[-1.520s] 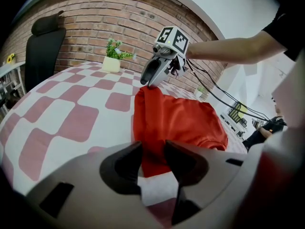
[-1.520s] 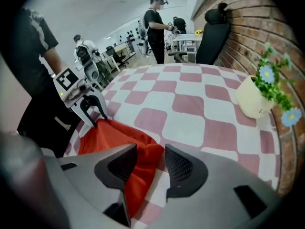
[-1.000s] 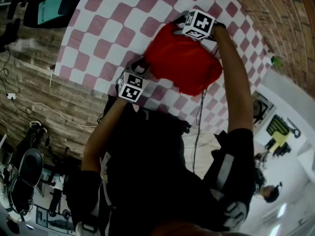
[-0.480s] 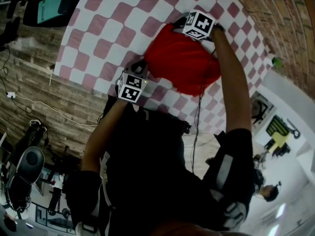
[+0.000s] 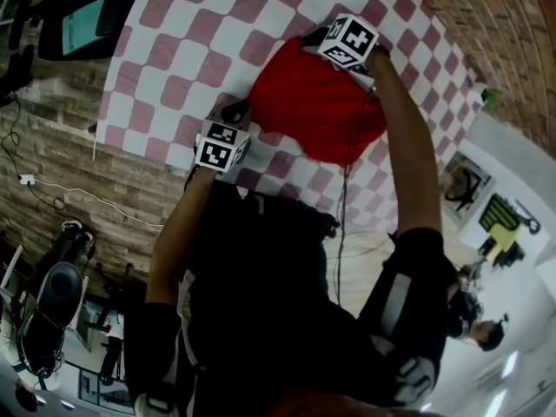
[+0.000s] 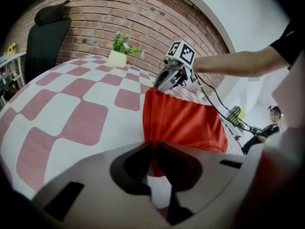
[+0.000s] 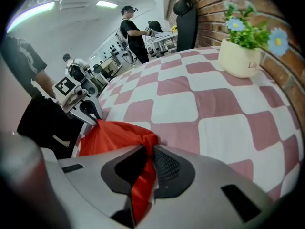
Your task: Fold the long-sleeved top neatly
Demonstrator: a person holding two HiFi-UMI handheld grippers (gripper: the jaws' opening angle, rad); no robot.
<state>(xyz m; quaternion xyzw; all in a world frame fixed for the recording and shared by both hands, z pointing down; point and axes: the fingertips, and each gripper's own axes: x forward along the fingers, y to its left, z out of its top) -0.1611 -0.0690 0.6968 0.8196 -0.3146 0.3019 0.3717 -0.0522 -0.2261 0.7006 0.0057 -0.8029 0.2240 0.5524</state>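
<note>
The red long-sleeved top (image 5: 317,102) lies bunched into a compact shape on the checkered table. My left gripper (image 5: 239,113) is at its near left corner. In the left gripper view the jaws (image 6: 153,149) have just been closing and now pinch a red edge (image 6: 186,120). My right gripper (image 5: 311,46) is at the far corner. Its jaws (image 7: 147,149) have also just been closing and now clamp a gathered fold of the red cloth (image 7: 114,135). Each gripper shows in the other's view, the right gripper (image 6: 164,80) and the left gripper (image 7: 88,111), with the top stretched between them.
The pink and white checkered tablecloth (image 5: 174,50) covers a round table by a brick wall. A potted plant (image 7: 243,46) stands at the table's far side. A black chair (image 6: 45,37) is behind the table. People (image 7: 131,27) stand in the background.
The left gripper has edged a little to the left at the top's corner. The red cloth now looks drawn tighter between the two grippers. The right hand has stayed nearly in place.
</note>
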